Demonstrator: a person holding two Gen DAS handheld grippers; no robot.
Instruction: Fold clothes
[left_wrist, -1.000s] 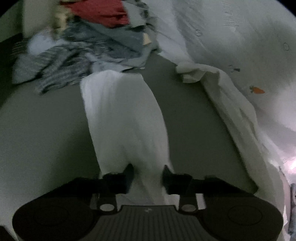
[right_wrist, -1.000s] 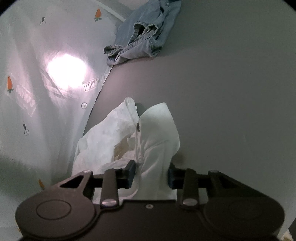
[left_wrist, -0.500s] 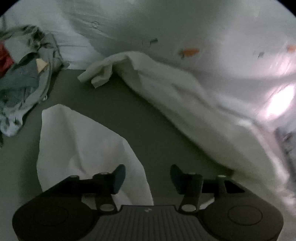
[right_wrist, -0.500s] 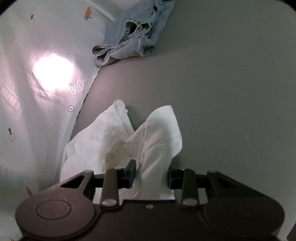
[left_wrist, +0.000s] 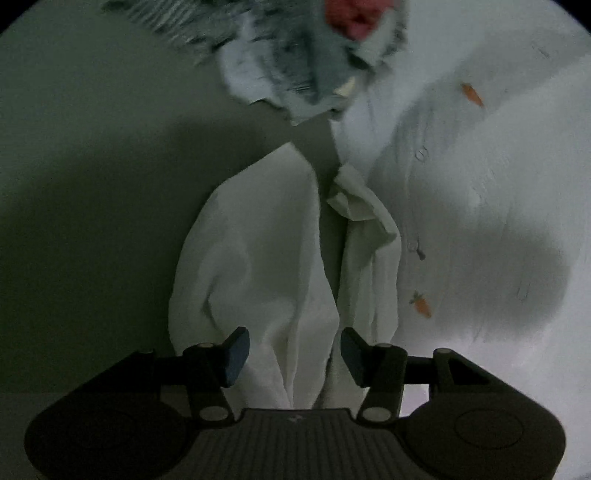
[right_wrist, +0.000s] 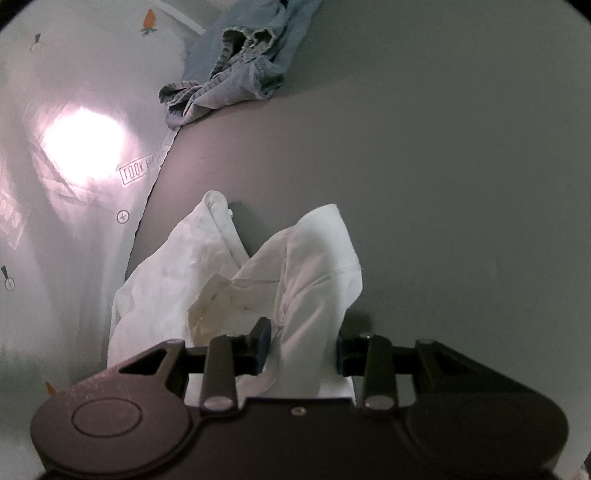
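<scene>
- My left tongs (left_wrist: 291, 349) stand apart over the white garment (left_wrist: 258, 266), pads off the cloth; my right tongs (right_wrist: 301, 341) pinch a bunched fold of it (right_wrist: 314, 280).
- Risk: pulling with one grip only may drag the garment crooked.
- It lies rumpled on the grey surface (right_wrist: 443, 184), beside the carrot-print sheet (left_wrist: 480, 184).
- Farther: a clothes pile (left_wrist: 295, 55), jeans (right_wrist: 236, 74).

A dim grey surface (right_wrist: 443, 184) meets a white carrot-printed sheet (right_wrist: 74, 221) bearing a bright light patch (right_wrist: 83, 140).
</scene>
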